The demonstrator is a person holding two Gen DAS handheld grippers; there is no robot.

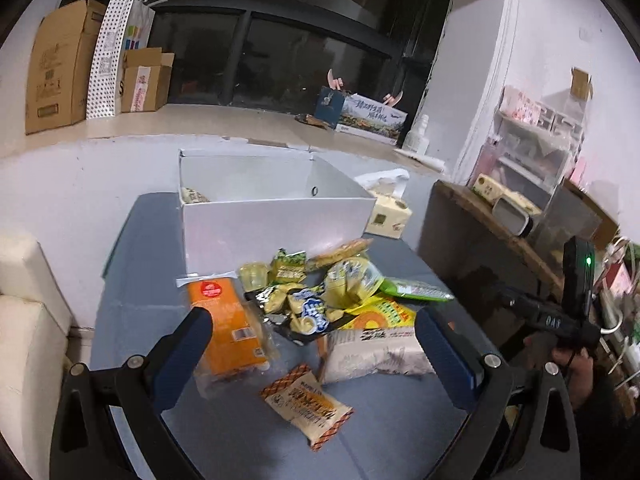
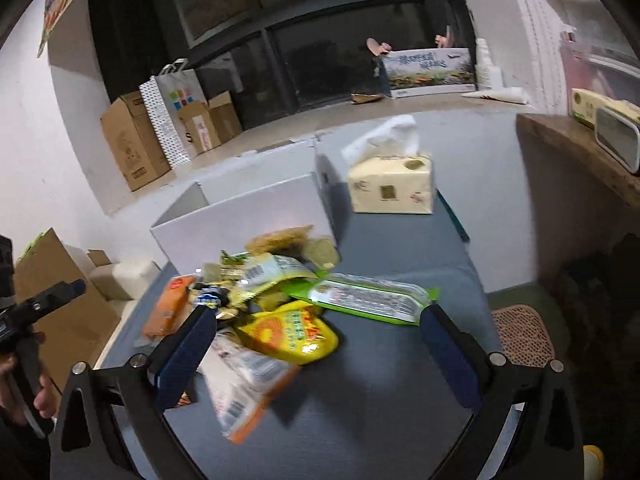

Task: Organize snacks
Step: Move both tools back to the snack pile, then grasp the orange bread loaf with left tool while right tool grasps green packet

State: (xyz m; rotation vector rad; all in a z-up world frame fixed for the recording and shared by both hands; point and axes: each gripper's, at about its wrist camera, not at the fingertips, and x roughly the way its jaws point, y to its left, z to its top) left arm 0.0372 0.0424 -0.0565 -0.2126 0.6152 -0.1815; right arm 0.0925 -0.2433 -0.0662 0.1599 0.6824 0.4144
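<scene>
A heap of snack packets lies on the grey table (image 1: 400,424) in front of a white open box (image 1: 276,220). One packet (image 1: 194,196) shows inside the box at its left wall. My left gripper (image 1: 314,324) hovers open above the heap, an orange pack (image 1: 230,328) by its left finger and a white bag (image 1: 376,354) by its right. A small orange-edged packet (image 1: 308,402) lies nearest. In the right wrist view my right gripper (image 2: 316,322) is open over a yellow pouch (image 2: 290,334), with a green pack (image 2: 364,298) beyond and the white box (image 2: 248,220) behind.
A tissue box (image 2: 390,188) stands right of the white box. A wooden shelf (image 2: 576,148) runs along the right, a cream sofa (image 1: 24,320) on the left. Cardboard boxes (image 1: 60,68) sit on the window ledge. A hand (image 2: 24,384) holds the other gripper's handle.
</scene>
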